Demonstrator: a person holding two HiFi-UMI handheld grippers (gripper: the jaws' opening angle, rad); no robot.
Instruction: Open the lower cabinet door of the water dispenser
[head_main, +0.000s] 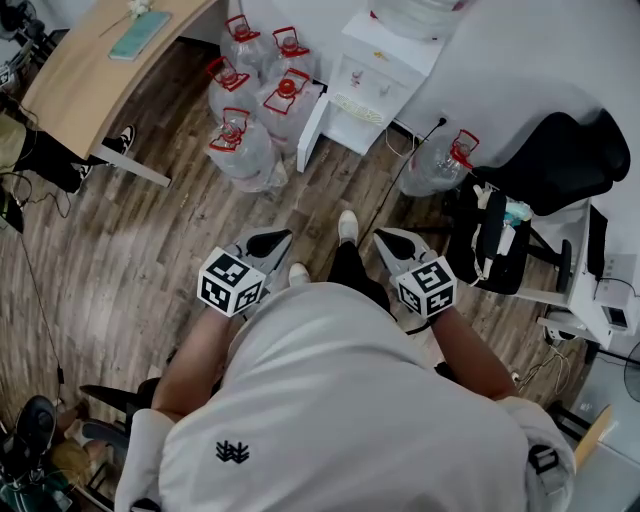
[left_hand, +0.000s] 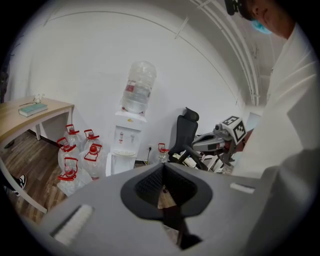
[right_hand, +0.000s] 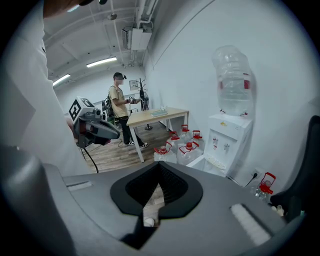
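Filling the bottom of the head view, the person's white shirt (head_main: 340, 400) is hanging over both tools. Just beyond it, the left gripper (head_main: 272, 240) and right gripper (head_main: 392, 240) are pointing forward and down at waist height, each with its jaws pressed together on nothing, well apart from any target.

Past the person's shoes (head_main: 347, 226), the water dispenser (head_main: 375, 70) is standing against the white wall (head_main: 540, 50), carrying a large bottle on top. Its lower cabinet door (head_main: 312, 130) appears to be swinging out already toward the jugs, edge-on from above. I am judging it to be a light, stiff, smooth panel on a side hinge; hooking its free vertical edge and pulling gently seems safest, since the loaded bottle is making the unit top-heavy.

Red-handled water jugs (head_main: 245, 140) are crowding the wood-plank floor (head_main: 130, 260) beside the door. A black office chair (head_main: 560, 160) is sitting to the right, and a wooden desk (head_main: 90, 70) is occupying the far left corner.
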